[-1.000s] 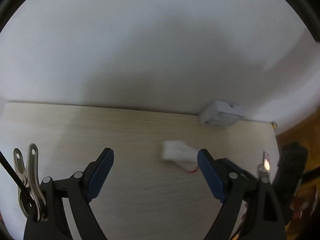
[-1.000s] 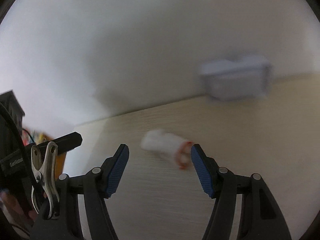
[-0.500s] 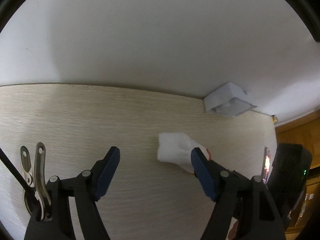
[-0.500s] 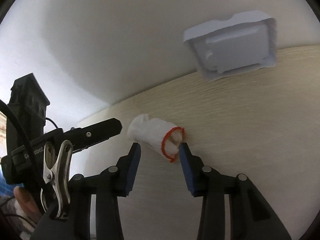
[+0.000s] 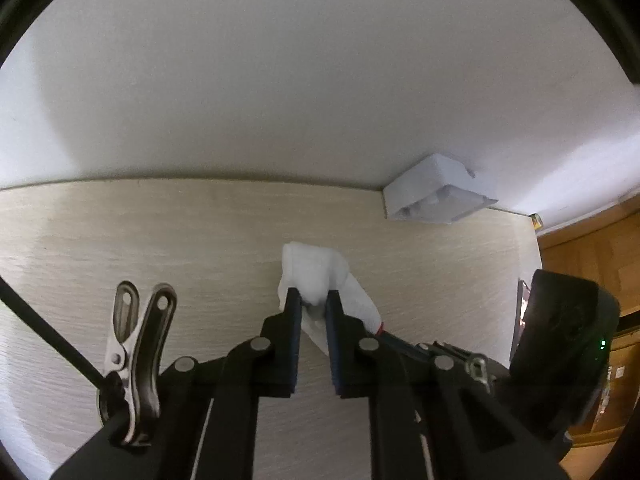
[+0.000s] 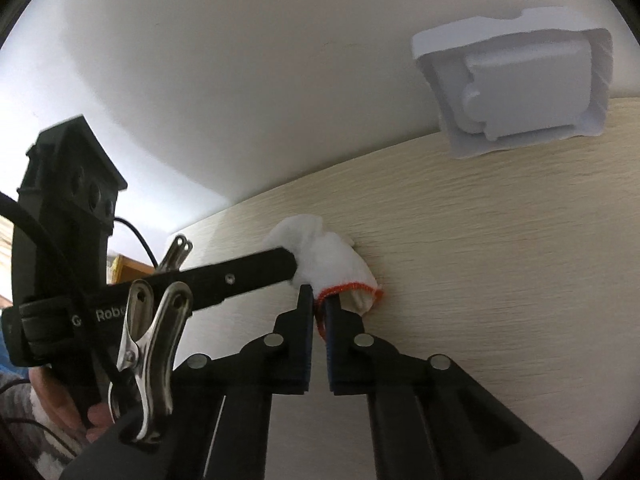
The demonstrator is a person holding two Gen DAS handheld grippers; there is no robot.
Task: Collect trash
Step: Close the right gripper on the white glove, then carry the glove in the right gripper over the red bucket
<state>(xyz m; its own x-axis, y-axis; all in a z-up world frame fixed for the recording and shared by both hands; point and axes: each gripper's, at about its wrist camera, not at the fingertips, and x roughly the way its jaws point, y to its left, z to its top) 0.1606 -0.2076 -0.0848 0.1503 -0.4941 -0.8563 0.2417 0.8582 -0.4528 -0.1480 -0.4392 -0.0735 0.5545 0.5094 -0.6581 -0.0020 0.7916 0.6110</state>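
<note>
Near the desk's (image 5: 120, 240) back edge, the left gripper (image 5: 313, 300), jaws closing, pinched the white glove (image 5: 316, 268) while the right gripper (image 6: 319, 300) clamped its red-trimmed cuff (image 6: 348, 287).

A pale wood-grain table (image 5: 160, 248) runs across both views, its far edge meeting a plain white wall (image 5: 300, 80). At that edge a white moulded packaging tray (image 6: 516, 80) leans against the wall, its hollow side facing out; in the left wrist view the same tray (image 5: 436, 196) sits at the back right corner of the table. Just past that corner a small yellowish object (image 5: 537, 223) shows, too small to identify. Beyond the table's right end stands brown wooden panelling (image 5: 592, 256), perhaps a cabinet or door. In the right wrist view, a yellow-edged box (image 6: 124, 270) shows beyond the table's left end.
</note>
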